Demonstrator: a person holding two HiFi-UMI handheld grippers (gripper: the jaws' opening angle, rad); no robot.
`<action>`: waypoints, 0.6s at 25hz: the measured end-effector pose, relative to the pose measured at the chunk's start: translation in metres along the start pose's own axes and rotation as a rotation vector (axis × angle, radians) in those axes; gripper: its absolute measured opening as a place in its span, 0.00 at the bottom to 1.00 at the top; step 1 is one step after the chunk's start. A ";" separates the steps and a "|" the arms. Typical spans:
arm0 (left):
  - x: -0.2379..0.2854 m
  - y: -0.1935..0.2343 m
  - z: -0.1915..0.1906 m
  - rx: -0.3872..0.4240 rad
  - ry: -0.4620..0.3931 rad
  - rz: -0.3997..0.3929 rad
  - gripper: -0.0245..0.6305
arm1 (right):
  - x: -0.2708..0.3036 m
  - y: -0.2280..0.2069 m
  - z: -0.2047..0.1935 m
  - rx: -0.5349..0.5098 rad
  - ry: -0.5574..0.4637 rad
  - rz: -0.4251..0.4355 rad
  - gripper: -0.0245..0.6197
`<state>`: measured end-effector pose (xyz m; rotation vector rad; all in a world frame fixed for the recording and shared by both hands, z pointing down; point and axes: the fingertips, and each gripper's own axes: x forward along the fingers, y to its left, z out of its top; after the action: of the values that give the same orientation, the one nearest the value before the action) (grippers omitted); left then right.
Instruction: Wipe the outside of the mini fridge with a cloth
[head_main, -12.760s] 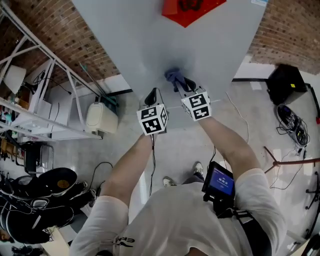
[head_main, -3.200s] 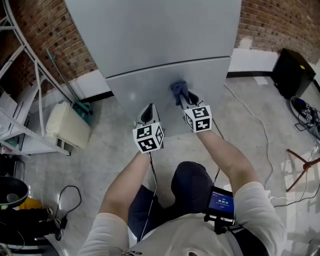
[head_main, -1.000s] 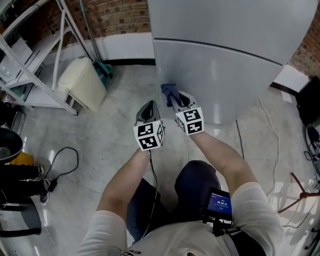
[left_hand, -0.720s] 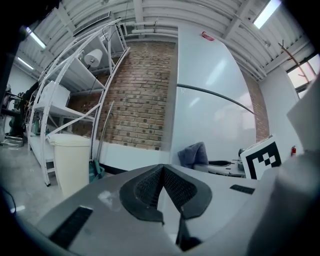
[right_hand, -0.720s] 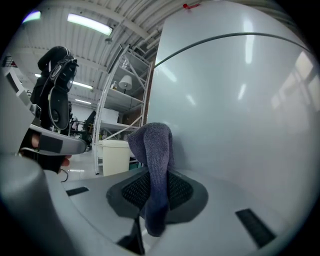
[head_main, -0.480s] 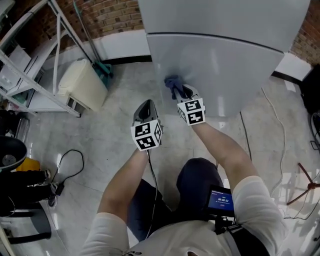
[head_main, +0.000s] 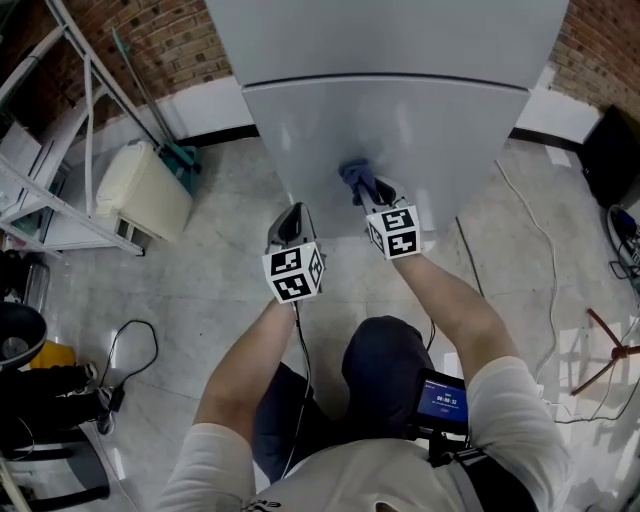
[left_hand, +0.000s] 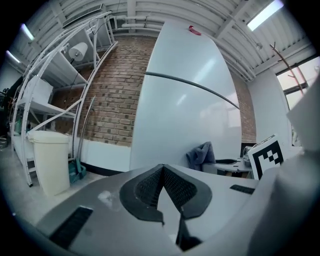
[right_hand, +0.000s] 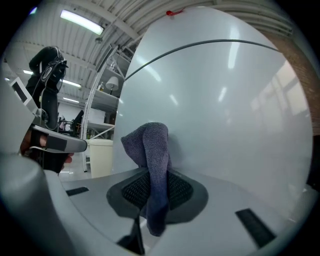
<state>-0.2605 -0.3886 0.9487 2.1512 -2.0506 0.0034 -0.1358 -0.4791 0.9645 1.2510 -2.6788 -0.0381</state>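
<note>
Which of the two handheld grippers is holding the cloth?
The right gripper, shut on the blue-grey cloth against the pale grey fridge door. The left gripper is shut with nothing in it.

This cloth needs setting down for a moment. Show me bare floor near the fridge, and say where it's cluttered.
Bare floor lies between the cream bin and the fridge, left of the left gripper. Another bare stretch runs right of the white cable. Crowded: the black gear and cords at lower left.
</note>
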 end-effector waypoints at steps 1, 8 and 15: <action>0.003 -0.007 -0.001 0.003 0.004 -0.010 0.04 | -0.006 -0.010 -0.002 0.003 0.000 -0.013 0.14; 0.026 -0.059 -0.010 0.022 0.033 -0.079 0.04 | -0.045 -0.079 -0.015 0.029 0.003 -0.107 0.14; 0.048 -0.117 -0.015 0.048 0.044 -0.160 0.04 | -0.086 -0.156 -0.029 0.070 0.003 -0.224 0.14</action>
<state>-0.1402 -0.4292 0.9550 2.3157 -1.8679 0.0798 0.0419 -0.5124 0.9637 1.5650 -2.5446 0.0281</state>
